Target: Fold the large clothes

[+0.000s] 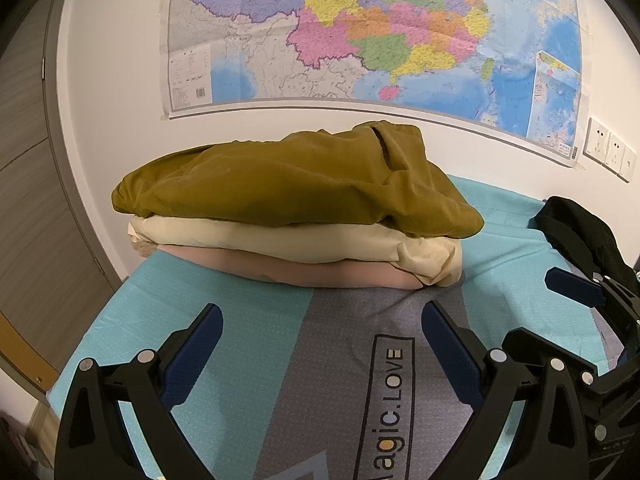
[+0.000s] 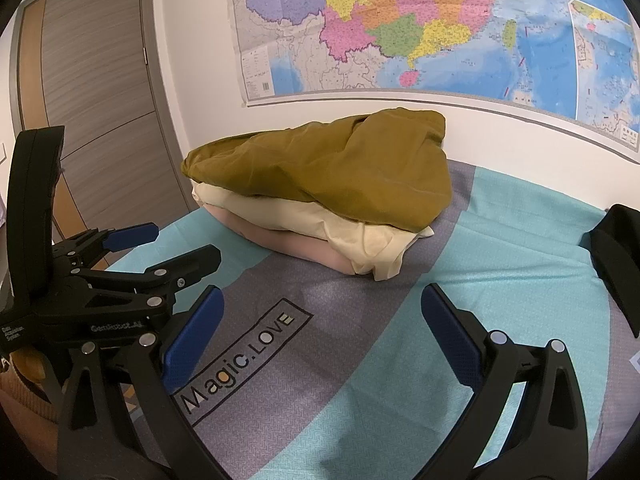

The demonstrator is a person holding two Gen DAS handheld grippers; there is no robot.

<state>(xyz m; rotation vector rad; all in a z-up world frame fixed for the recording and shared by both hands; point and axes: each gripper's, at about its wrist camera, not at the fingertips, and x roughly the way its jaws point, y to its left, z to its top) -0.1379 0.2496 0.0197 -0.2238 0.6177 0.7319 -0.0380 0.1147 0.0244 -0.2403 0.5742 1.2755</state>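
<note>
Now, left gripper [image 1: 322,330]: spread wide, empty, above bedsheet [image 1: 224,300].
Stack [image 1: 296,216]: olive garment [image 1: 288,184] over cream and pink folds, by the wall, well apart from both grippers; long axis left-right.
Right gripper [image 2: 322,322]: wide open, empty.
Black garment [image 2: 616,256]: far right, probably next; better gripped at two corners.

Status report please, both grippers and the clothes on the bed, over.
Left hand-held gripper and right hand-held gripper open, empty. Olive garment tops the folded stack, over cream and pink pieces. Black garment waits at right. Nothing in the way.
</note>
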